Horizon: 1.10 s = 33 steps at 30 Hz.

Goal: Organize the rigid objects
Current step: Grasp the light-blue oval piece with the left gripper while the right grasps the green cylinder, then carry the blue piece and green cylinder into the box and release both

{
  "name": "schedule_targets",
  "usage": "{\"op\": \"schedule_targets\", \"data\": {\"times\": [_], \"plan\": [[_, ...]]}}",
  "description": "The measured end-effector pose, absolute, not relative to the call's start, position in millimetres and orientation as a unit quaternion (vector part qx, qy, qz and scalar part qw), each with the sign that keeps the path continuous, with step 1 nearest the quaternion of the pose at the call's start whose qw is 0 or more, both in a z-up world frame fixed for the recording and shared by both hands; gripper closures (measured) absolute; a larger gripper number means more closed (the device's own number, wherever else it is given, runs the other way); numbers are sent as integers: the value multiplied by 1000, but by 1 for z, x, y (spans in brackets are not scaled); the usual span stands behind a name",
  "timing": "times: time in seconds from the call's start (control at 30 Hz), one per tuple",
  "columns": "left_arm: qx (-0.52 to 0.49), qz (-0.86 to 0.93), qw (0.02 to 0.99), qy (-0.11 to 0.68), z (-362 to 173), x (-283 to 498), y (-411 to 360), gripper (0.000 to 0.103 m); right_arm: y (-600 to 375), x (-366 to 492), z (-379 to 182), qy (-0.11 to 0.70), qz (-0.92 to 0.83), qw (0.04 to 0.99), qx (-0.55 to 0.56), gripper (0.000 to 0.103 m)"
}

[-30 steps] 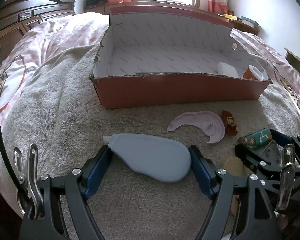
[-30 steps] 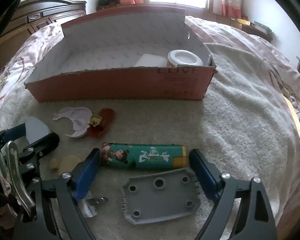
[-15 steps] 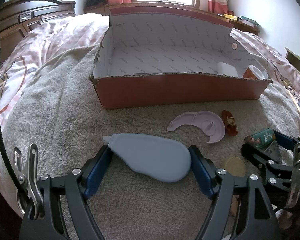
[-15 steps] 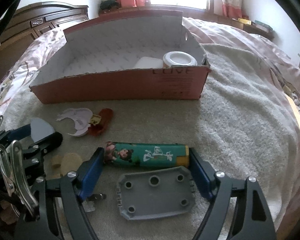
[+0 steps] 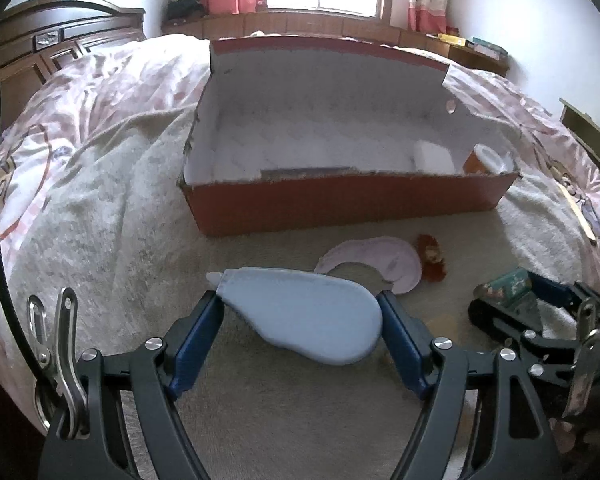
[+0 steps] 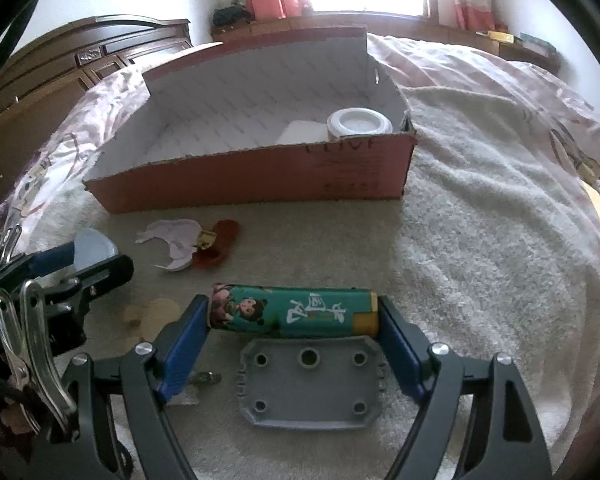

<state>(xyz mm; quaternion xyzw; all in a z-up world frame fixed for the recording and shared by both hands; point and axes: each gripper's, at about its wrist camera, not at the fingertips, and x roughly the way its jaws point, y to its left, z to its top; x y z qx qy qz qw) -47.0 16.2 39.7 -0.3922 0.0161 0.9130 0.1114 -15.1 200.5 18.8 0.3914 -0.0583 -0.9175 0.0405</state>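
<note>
The left gripper (image 5: pixel 300 312) is clamped on a pale blue teardrop case (image 5: pixel 300 314), one pad at its pointed nose and the other at its round end, just above the beige towel (image 5: pixel 100 220). The right gripper (image 6: pixel 294 316) has just been closing its jaws and now presses both ends of a green printed tube (image 6: pixel 292 311) lying crosswise between them. Only the right view shows the grey plate (image 6: pixel 310 388) with round holes on the towel under that gripper, the lettering on the red box (image 6: pixel 260 184) front, and the white lid of the jar (image 6: pixel 358 124) inside the box. The left view shows the jar's orange side (image 5: pixel 474 160) instead, next to a white block (image 5: pixel 432 156) in the box's right end, and more of the bare box floor. Both views catch a pink curved piece (image 5: pixel 376 262) and a small red item (image 5: pixel 432 256) touching it, lying between the box and the grippers.
</note>
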Motion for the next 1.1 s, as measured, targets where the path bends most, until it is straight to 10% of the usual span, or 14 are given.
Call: {"op": "schedule_targets", "data": {"times": [1.1], "plan": [[-361, 928, 88, 21, 91, -127, 30, 24, 208, -13, 39, -72, -929, 60, 359, 19]]}}
